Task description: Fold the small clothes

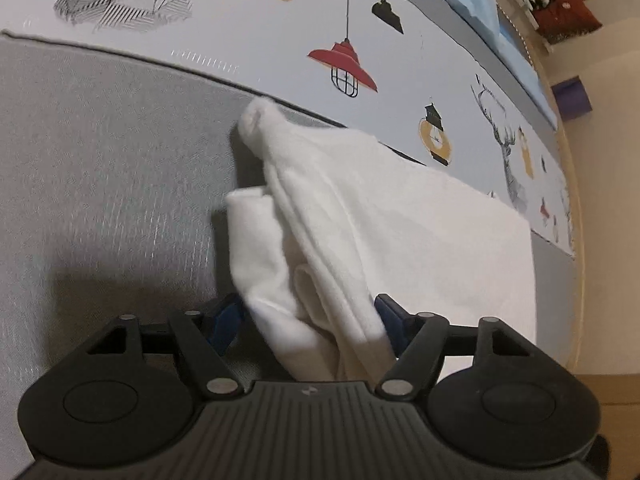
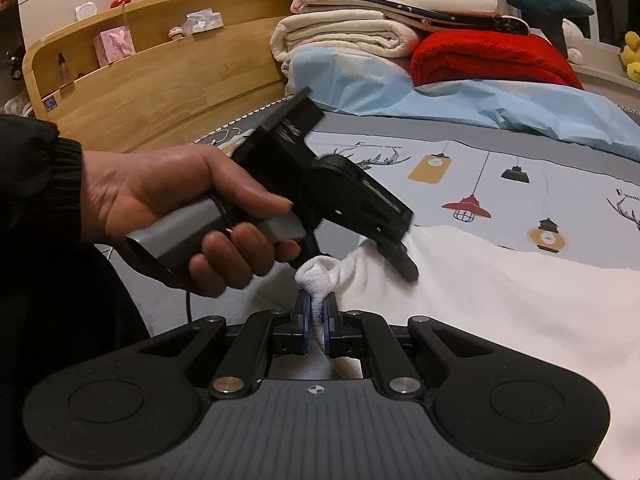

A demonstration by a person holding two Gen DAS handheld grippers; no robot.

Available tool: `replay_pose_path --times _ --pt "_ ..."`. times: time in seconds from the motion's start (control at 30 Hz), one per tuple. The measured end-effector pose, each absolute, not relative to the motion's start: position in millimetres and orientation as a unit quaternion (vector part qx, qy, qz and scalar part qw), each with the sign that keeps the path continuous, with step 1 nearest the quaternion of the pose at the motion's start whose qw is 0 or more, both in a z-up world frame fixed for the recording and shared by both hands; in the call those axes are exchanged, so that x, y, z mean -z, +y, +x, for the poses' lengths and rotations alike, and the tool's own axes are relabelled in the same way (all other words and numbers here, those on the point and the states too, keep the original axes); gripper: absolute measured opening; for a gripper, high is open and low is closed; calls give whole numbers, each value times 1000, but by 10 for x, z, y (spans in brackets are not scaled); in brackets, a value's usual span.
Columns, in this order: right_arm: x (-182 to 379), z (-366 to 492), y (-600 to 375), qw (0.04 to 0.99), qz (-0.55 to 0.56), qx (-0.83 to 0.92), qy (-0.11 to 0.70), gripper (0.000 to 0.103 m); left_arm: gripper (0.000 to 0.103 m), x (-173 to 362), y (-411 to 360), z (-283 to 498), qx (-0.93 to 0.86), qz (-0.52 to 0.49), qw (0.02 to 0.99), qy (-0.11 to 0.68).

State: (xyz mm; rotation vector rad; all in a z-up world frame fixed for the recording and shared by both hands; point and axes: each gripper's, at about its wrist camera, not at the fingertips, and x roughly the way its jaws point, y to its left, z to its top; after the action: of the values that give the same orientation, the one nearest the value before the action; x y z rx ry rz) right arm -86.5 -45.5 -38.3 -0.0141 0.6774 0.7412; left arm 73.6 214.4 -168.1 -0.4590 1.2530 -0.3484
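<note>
Two views; taking the left wrist first. Looking down along the left gripper (image 1: 308, 314) onto a white garment (image 1: 420, 220) lying on a grey bedspread (image 1: 100, 160). Jaws standing fairly wide, gripping a thick bunched fold of the garment; cloth filling the gap and touching both blue pads (image 1: 224, 316). Remaining cloth spreading flat to the right, with one corner rising in a small peak at the far side. Running behind it, a pale printed sheet (image 1: 280, 32) showing a red lamp, a yellow lantern and a stag.

Moving to the right wrist view. Right gripper (image 2: 318, 320) pinching narrow, blue pads nearly meeting on a twisted corner of the white garment, holding it slightly off the bed. Left hand (image 2: 180, 216), dark sleeve at the wrist, gripping the grey handle of the left gripper, pointing it steeply down. Its fingers meeting the garment edge just beyond the pinched corner; jaw gap hard to read from this side. Garment spreading right across the bed. Beyond: crumpled light blue sheet (image 2: 460, 104), red blanket (image 2: 492, 56), stacked cream bedding (image 2: 352, 36), wooden headboard (image 2: 160, 92) carrying small items.
</note>
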Motion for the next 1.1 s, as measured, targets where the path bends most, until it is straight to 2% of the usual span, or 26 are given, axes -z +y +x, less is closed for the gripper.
replay_pose_path --times 0.03,0.1,0.13,0.27,0.43,0.67,0.8,0.87,0.9,0.93,1.0,1.1 --pt "366 -865 -441 877 -8 -355 324 6 36 1661 2142 731 164 -210 778 569" --pt "336 -851 -383 877 -9 -354 324 6 17 1590 2167 701 172 -219 789 548" --pt "320 -840 -351 877 -6 -354 324 6 15 1527 2201 675 174 -224 797 533" --pt "170 -832 -219 874 35 -376 305 6 14 1153 2517 505 147 -260 831 469" --pt "-38 -724 -359 863 171 -379 287 5 14 785 2786 260 112 -270 859 421" --pt "82 -701 -809 877 200 -288 328 5 14 595 2235 262 140 -184 875 425" --pt "-79 -878 -1131 913 199 -227 275 4 14 361 1714 238 199 -202 881 378" --pt "-214 -1077 -1307 943 183 -172 220 4 18 225 1423 204 251 -217 874 354" --pt "-244 -1158 -1391 955 174 -135 201 4 31 167 1271 187 284 -226 865 345" --pt "-261 -1229 -1494 965 163 -85 186 4 39 120 1146 163 308 -235 859 333" --pt "-217 -1258 -1698 970 151 3 189 4 41 64 1005 129 322 -240 860 313" --pt "86 -1077 -2124 944 168 100 266 4 39 121 918 156 312 -222 863 330"
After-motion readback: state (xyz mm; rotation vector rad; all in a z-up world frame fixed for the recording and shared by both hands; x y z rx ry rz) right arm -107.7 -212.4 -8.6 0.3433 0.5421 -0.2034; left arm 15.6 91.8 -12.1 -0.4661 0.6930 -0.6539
